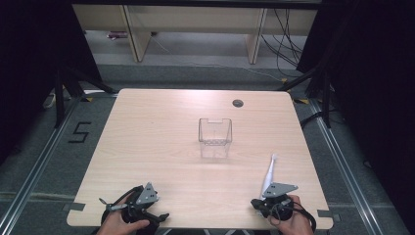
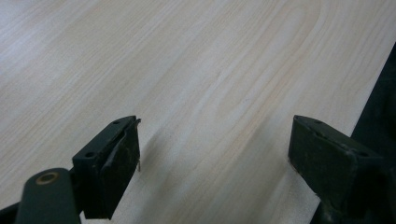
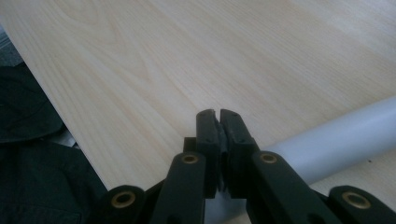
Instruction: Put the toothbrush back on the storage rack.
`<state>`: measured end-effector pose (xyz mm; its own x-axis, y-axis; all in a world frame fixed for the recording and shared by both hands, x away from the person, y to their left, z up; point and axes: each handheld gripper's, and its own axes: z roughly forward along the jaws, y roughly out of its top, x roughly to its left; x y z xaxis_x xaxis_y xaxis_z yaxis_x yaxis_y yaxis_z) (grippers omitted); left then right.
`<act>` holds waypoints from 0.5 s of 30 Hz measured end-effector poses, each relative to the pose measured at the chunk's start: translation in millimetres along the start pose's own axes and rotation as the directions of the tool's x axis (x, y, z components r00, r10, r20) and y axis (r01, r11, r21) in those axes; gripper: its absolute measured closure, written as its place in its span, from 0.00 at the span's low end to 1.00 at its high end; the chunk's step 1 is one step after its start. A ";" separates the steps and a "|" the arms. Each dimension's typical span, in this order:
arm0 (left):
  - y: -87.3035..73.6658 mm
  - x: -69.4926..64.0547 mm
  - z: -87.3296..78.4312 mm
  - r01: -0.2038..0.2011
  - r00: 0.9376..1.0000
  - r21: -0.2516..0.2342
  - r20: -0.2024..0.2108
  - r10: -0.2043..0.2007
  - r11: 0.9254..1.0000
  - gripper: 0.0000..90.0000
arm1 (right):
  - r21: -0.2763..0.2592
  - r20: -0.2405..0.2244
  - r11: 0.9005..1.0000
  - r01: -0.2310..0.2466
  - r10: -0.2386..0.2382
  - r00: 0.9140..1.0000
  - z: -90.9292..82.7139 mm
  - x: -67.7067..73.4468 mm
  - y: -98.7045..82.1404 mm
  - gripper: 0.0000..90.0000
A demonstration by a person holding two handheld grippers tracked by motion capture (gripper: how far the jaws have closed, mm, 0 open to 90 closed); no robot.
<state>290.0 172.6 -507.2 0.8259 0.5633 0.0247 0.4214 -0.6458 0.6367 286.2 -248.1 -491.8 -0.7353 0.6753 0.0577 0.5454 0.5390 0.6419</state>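
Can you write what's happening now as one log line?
left gripper: open, empty | right gripper: shut | white stick: on table | clear box: centre

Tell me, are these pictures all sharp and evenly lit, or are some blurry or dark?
High view: table evenly lit, surroundings dark, clear box faint. Left gripper view: wood grain sharp, near fingers soft. Right gripper view: the white stick and fingers look blurred.

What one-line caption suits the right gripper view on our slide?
Right claw shut, jaws pressed together above the pale wooden table, with a white toothbrush handle lying beside it.
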 end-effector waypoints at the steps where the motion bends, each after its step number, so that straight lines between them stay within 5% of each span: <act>1: 0.1 0.1 -0.1 0.000 1.000 0.002 0.002 0.000 1.000 0.18 | 0.020 -0.010 1.000 0.001 -0.001 1.000 -2.3 -2.3 -0.2 0.96; 15: 0.2 0.1 0.1 -0.002 1.000 0.003 0.003 0.002 1.000 0.18 | 0.046 0.040 0.999 -0.006 0.004 0.999 -11.3 -11.5 -5.8 0.96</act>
<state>290.2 172.5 -507.1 0.8277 0.5606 0.0237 0.4209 -0.6483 0.6345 286.9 -264.7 -487.5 -0.7164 0.6971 0.0292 0.5675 0.5578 0.6056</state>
